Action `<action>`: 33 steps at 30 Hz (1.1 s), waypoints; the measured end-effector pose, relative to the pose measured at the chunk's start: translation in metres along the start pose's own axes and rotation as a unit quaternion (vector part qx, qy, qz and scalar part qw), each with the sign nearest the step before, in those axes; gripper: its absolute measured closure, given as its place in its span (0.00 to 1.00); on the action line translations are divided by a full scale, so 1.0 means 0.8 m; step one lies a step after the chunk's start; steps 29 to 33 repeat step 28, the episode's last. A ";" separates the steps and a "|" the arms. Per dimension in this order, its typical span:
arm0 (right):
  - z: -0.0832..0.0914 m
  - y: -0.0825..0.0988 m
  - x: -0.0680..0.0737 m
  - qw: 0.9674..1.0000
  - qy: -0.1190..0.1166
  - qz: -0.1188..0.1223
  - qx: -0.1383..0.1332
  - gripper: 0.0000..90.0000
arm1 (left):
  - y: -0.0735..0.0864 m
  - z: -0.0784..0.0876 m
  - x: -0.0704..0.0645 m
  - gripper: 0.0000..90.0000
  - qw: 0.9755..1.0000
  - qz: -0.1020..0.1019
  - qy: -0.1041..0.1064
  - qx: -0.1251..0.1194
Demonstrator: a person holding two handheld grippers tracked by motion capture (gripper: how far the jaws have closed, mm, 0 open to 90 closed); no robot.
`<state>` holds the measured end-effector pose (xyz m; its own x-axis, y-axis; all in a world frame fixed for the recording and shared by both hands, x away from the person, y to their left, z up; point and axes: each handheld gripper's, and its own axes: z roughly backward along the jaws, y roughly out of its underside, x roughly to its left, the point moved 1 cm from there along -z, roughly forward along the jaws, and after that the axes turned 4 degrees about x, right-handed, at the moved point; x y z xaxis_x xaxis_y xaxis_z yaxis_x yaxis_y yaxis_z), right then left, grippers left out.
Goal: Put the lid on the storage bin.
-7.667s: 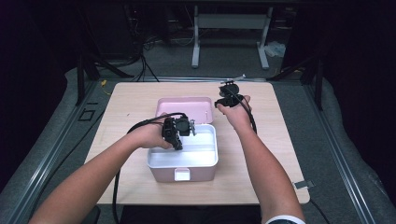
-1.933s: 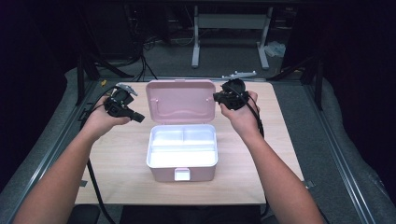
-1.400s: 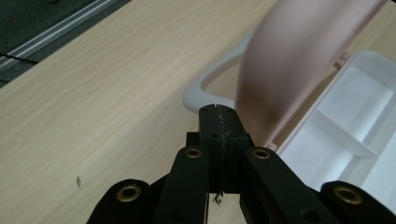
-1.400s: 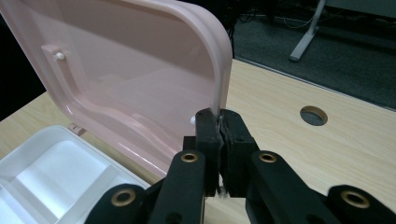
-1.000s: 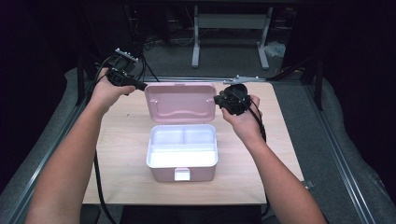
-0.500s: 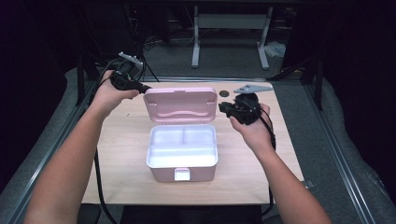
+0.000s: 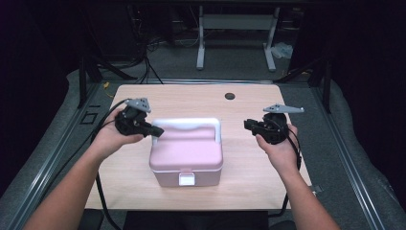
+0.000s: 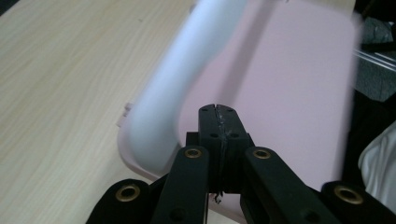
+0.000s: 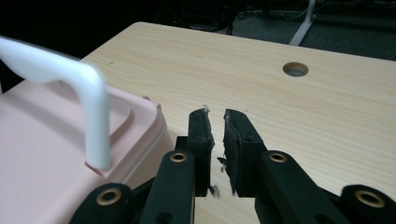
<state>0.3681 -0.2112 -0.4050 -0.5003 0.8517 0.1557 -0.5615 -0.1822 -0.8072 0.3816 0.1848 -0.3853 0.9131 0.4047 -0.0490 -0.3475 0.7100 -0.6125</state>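
A pink box (image 7: 186,155) with a white latch stands shut in the middle of the table, its white handle (image 7: 191,123) raised at the back of the lid. My left gripper (image 7: 157,131) is at the lid's left back corner. In the left gripper view its jaws (image 8: 217,109) are shut and empty, above the pink lid (image 8: 289,84) beside the blurred handle (image 8: 187,70). My right gripper (image 7: 247,124) hovers to the right of the box, apart from it. Its jaws (image 9: 215,114) have just been opening to a narrow gap with nothing between them, the handle (image 9: 95,107) to their left.
The wooden table (image 7: 191,98) has a round cable hole (image 7: 230,96) at the back right, also in the right gripper view as a hole (image 9: 295,69). Grey floor and metal rails flank the table. A white stand's legs are behind it.
The lid, open and upright a second ago, has swung down and the box is shut. My left gripper came forward and down with it. My right gripper moved off to the right.
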 end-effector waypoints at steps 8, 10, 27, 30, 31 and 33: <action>-0.005 0.024 0.008 1.000 -0.015 0.011 0.003 0.86 | 0.027 -0.012 -0.030 0.96 1.000 -0.023 -0.012 0.006; -0.008 0.030 0.010 1.000 -0.017 0.012 0.009 0.85 | 0.029 -0.012 -0.030 0.94 1.000 -0.017 -0.011 0.003; -0.040 0.087 0.010 0.999 -0.014 -0.002 0.047 0.75 | 0.106 0.014 -0.002 0.56 0.992 0.096 -0.062 -0.054; -0.040 0.087 0.010 0.999 -0.014 -0.002 0.047 0.75 | 0.106 0.014 -0.002 0.56 0.992 0.096 -0.062 -0.054; -0.040 0.087 0.010 0.999 -0.014 -0.002 0.047 0.75 | 0.106 0.014 -0.002 0.56 0.992 0.096 -0.062 -0.054; -0.040 0.087 0.010 0.999 -0.014 -0.002 0.047 0.75 | 0.106 0.014 -0.002 0.56 0.992 0.096 -0.062 -0.054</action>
